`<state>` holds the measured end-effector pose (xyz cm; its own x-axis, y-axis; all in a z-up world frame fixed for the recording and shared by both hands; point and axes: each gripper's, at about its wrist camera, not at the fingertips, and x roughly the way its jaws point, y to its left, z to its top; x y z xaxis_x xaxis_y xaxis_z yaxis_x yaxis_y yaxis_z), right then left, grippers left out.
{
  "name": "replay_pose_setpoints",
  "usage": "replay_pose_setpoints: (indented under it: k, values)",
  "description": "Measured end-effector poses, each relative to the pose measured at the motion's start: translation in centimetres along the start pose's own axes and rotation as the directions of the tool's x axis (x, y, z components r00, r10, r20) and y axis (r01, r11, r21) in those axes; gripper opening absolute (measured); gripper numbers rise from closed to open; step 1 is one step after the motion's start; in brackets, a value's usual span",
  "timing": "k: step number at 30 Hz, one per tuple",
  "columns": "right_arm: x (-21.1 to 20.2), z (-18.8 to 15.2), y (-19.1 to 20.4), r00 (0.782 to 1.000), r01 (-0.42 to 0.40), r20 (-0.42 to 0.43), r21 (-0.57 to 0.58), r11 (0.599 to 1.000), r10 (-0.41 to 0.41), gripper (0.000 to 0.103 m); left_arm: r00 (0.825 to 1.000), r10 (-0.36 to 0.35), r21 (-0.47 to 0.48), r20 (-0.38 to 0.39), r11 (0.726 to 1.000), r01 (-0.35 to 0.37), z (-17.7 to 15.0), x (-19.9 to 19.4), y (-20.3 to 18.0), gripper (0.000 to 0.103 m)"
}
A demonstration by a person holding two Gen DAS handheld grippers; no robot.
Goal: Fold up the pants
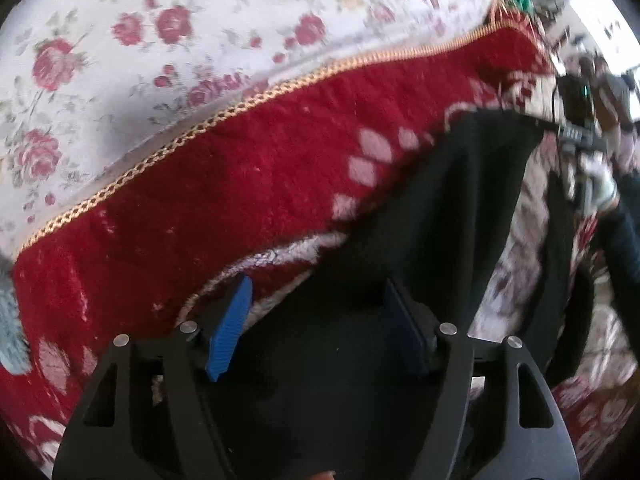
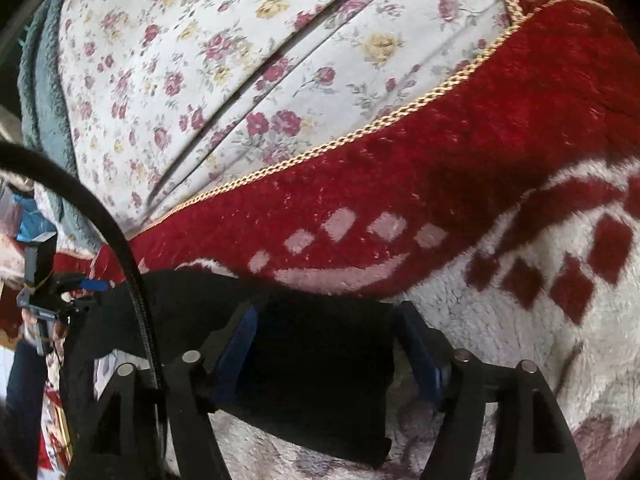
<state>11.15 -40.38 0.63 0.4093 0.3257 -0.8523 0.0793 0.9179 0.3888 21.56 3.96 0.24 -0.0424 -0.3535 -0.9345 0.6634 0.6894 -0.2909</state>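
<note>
Black pants (image 1: pixel 452 208) lie on the red-and-white plush blanket (image 1: pixel 248 176), on the patterned part inward of its gold braided edge (image 1: pixel 208 124); beyond that edge is the floral sheet (image 1: pixel 132 40).

Risks (judgement):
- Both tools look spread with cloth only lying between the fingers. If they lift before clamping, the fabric stays on the blanket and the fold fails.
- The plush pile may drag on the pants, so one side could lag and the fold come out skewed.
- A black cable (image 2: pixel 100 216) arcs across the right wrist view, close to the pants. It could catch on the cloth or on the tool.
- A shallow bite may take one layer only; the layer count cannot be told here.

Pose:
- Left tool (image 1: pixel 320 320): fingers wide apart, astride the pants, pointing toward the gold braided edge. Blue pad (image 1: pixel 230 328) over blanket, the other finger over black cloth. Nothing pinched.
- Right tool (image 2: pixel 326 344): fingers apart, astride a folded black section (image 2: pixel 320 372), also aimed toward the gold edge. Released; whether the pads touch the cloth is unclear.
- Each tool appears small at the side of the other's view, at the far end of the pants.
</note>
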Motion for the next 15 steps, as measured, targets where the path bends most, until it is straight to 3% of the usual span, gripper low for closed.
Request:
replay_pose_setpoints:
  k: [4, 7, 8, 9, 10, 11, 15]
  values:
    - [0.4, 0.1, 0.9, 0.999, 0.049, -0.016, -0.099, 0.994, -0.051, 0.066, 0.998, 0.055, 0.082, 0.004, 0.995, -0.055, -0.4, 0.4, -1.0, 0.069]
    - [0.4, -0.2, 1.9, 0.993, 0.115, 0.017, -0.204, 0.972, -0.114, 0.04, 0.993, 0.121, 0.101, 0.002, 0.988, -0.121, -0.4, 0.6, -2.1, 0.065]
    - [0.3, -0.1, 2.1, 0.994, 0.112, 0.027, -0.215, 0.97, -0.109, 0.022, 0.989, 0.146, 0.124, 0.016, 0.981, -0.147, -0.7, 0.5, -2.8, 0.053]
    - [0.2, -0.1, 2.3, 0.995, 0.102, 0.033, -0.222, 0.97, -0.098, 0.015, 0.987, 0.158, 0.137, 0.029, 0.977, -0.161, -0.8, 0.4, -3.2, 0.044]
    - [-0.1, -0.2, 2.7, 0.994, 0.111, 0.045, -0.233, 0.966, -0.103, 0.014, 0.98, 0.19, 0.152, 0.053, 0.969, -0.196, -1.1, 0.2, -3.8, 0.023]
    - [-0.2, -0.3, 3.2, 0.991, 0.131, 0.06, -0.255, 0.958, -0.119, 0.013, 0.972, 0.227, 0.155, 0.068, 0.959, -0.235, -1.2, 0.1, -4.2, 0.014]
    - [-1.6, -0.4, 4.7, 0.983, 0.155, 0.135, -0.274, 0.949, -0.122, 0.011, 0.937, 0.326, 0.099, 0.122, 0.936, -0.338, -1.7, -0.2, -5.2, 0.006]
